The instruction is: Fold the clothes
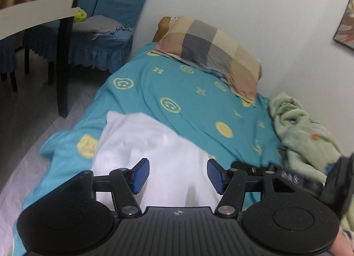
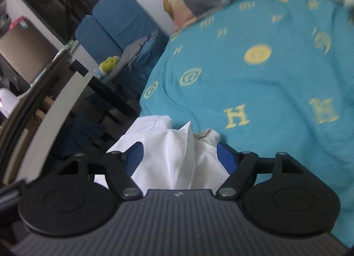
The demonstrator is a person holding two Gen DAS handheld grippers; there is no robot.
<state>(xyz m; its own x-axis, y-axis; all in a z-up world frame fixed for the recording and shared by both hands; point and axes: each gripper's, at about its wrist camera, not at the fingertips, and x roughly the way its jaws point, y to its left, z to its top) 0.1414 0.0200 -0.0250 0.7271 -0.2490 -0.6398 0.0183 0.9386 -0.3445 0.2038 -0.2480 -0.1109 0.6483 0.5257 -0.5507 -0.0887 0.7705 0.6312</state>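
Observation:
A white garment (image 1: 141,145) lies crumpled on the near part of a teal bedspread (image 1: 188,92) printed with yellow smileys and letters. My left gripper (image 1: 178,175) hovers over the garment, its blue pads (image 1: 141,175) apart and the cloth lying below and between them, not pinched. In the right wrist view the same white garment (image 2: 174,154) is bunched up into a peak between the jaws of my right gripper (image 2: 180,157). Those jaws stand wide, and the cloth fills the gap loosely.
A plaid pillow (image 1: 210,54) lies at the head of the bed against the white wall. A pale green blanket (image 1: 303,134) is heaped at the right. Blue-covered chairs (image 1: 106,35) and a dark-legged table (image 1: 64,61) stand left of the bed. Black hardware (image 1: 287,178) shows at the right edge.

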